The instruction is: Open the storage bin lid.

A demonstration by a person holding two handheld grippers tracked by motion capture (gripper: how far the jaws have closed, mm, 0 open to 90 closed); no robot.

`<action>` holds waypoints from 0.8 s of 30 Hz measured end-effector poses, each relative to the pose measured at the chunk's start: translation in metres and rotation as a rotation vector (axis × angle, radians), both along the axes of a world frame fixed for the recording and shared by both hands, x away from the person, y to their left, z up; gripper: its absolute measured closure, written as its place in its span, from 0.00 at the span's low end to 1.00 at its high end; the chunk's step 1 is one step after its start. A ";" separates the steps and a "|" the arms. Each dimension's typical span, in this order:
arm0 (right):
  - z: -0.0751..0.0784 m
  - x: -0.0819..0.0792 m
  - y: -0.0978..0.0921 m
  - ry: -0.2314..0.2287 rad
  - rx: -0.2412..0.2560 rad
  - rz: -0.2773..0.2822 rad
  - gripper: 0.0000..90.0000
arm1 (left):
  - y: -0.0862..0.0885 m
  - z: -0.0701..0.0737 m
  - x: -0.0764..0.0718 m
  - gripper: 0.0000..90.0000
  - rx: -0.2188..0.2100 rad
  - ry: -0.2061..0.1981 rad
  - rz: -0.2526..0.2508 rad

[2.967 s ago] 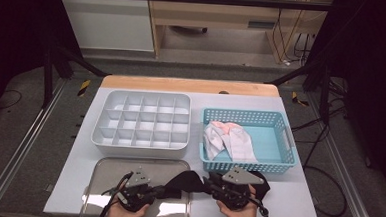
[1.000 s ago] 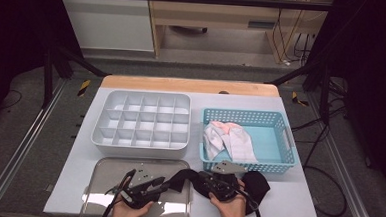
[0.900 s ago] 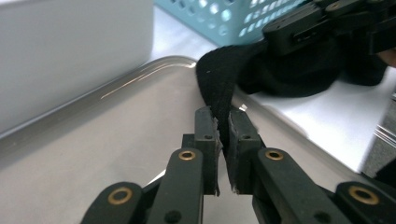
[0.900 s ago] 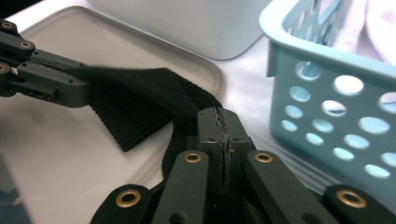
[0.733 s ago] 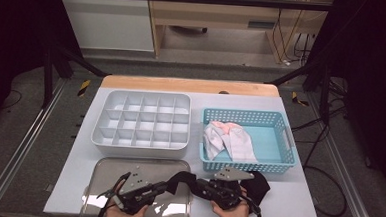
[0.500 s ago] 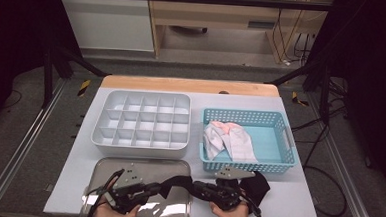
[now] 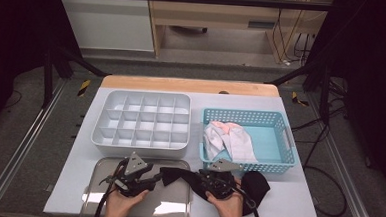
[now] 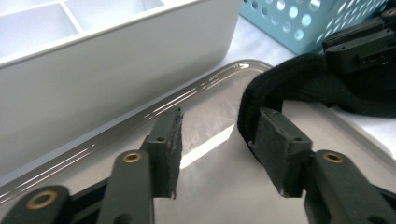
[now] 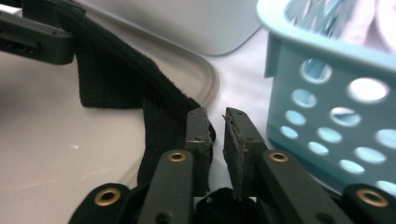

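Two grippers on one black sock, near table edge

Your left gripper (image 8: 215,154) stands with its jaws apart. The ribbed cuff of the black sock (image 8: 299,88) curls against the outer face of its right-hand jaw; whether that jaw sits inside the cuff opening, you cannot tell from here. Beneath the jaws lies the clear tray (image 8: 140,140), glossy, catching a streak of light. Beyond the jaws, close ahead, rises the wall of the white divided box (image 8: 93,70).

Your right gripper (image 9: 215,140) has its jaws nearly together, a thin slit between the pads. Black sock fabric bunches at the base of the jaws and runs off to their left across the tray rim. Whether the pads actually pinch the fabric is not clear. Just right of the jaws stands the blue perforated basket (image 9: 327,93).

From the high view, the sock (image 7: 177,177) stretches between both grippers, and the rest of it hangs out behind the right one. White and pink cloth (image 7: 229,140) lies in the basket, ahead of the right gripper.
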State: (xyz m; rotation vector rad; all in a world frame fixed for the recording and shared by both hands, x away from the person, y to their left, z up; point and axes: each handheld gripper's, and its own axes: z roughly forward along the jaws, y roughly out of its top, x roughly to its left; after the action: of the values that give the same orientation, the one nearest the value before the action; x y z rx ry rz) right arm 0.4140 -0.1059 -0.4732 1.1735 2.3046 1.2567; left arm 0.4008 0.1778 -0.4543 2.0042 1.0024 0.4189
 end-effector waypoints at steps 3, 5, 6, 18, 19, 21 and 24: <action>0.003 -0.001 -0.001 -0.012 0.015 0.002 0.86 | 0.001 -0.003 -0.006 0.54 -0.028 0.015 -0.018; 0.006 -0.003 -0.003 -0.020 0.024 0.008 0.85 | -0.003 -0.007 -0.009 0.55 -0.032 0.020 -0.035; 0.007 -0.004 -0.003 -0.026 0.028 0.009 0.84 | -0.006 -0.009 -0.010 0.55 -0.025 0.016 -0.044; 0.033 -0.028 -0.001 -0.133 0.093 0.100 0.82 | -0.023 -0.017 -0.003 0.93 -0.032 0.012 -0.072; 0.032 -0.030 0.001 -0.129 0.087 0.110 0.82 | -0.022 -0.016 -0.003 0.93 -0.030 0.012 -0.071; 0.028 -0.034 0.007 -0.109 0.072 0.120 0.81 | -0.021 -0.016 -0.003 0.93 -0.030 0.014 -0.067; 0.015 -0.034 0.011 -0.106 0.003 0.093 0.73 | -0.020 -0.014 -0.004 0.94 -0.034 0.007 -0.066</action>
State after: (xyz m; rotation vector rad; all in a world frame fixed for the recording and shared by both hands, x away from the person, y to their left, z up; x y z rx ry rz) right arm 0.3800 -0.0944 -0.4584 0.9863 2.3040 1.3209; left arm 0.3964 0.1581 -0.4679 2.0033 0.9386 0.3574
